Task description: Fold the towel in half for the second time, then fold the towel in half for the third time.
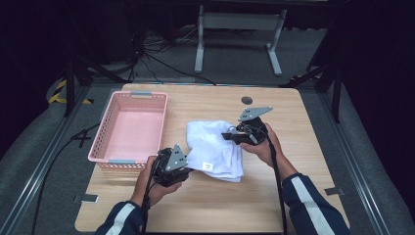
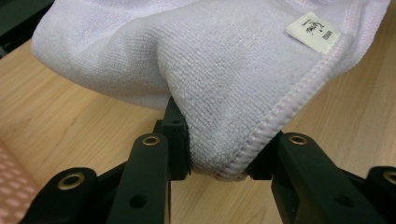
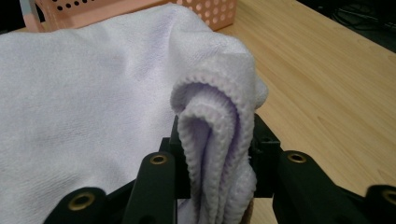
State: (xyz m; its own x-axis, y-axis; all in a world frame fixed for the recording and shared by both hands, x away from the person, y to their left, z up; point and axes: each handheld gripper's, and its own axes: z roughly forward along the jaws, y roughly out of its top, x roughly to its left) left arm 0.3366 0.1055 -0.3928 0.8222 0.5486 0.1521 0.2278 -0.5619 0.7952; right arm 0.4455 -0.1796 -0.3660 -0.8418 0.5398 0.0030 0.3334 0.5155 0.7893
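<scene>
Two grippers are yours on this wooden tabletop [image 1: 293, 161], where a pink basket [image 1: 131, 128] stands just left of the white towel [image 1: 213, 142] lying crumpled at mid-table. Your left gripper [image 2: 219, 163] pinches the towel's near stitched corner, below its small label [image 2: 314, 31]. Your right gripper [image 3: 217, 177] clamps a folded edge on the towel's far right side.

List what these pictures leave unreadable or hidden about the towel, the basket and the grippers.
- Print on the label of the towel: too small and blurred in the left gripper view.
- Left gripper pads: covered by towel fabric.
- Right gripper jaw tips, right gripper view: wrapped by the folded hem.
- Basket near wall, high view: partly behind the left hand.
</scene>
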